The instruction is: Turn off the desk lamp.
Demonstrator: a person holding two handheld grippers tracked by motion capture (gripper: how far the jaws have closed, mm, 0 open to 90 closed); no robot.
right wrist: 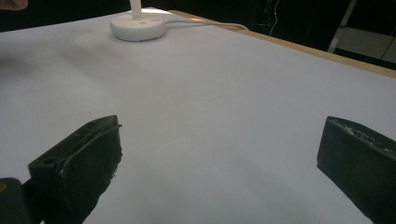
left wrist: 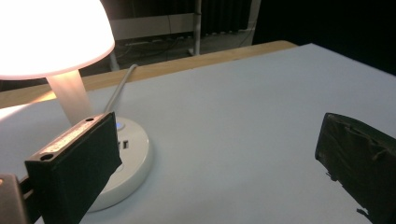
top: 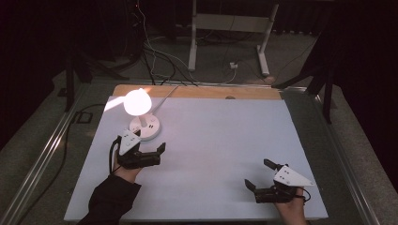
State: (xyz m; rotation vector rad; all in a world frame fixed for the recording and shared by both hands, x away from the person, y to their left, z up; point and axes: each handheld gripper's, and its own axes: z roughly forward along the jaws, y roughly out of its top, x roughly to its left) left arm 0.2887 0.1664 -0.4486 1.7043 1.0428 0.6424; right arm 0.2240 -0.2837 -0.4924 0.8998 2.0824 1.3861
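A small white table lamp (top: 138,102) is lit, its round base (top: 144,127) standing at the back left of the white table top (top: 211,140). My left gripper (top: 149,140) is open just in front of that base, one jaw close beside it. In the left gripper view the glowing shade (left wrist: 46,32) and base (left wrist: 133,158) sit just past the left jaw, with a small blue light on the base. My right gripper (top: 259,174) is open near the front right, nothing between its jaws. The lamp base (right wrist: 137,27) lies far off in the right gripper view.
The lamp's white cord (top: 165,96) runs off the back edge over a wooden strip (top: 197,91). Beyond the table stand a white frame (top: 230,28) and loose cables (top: 159,61) on the floor. Metal rails (top: 42,154) flank the table.
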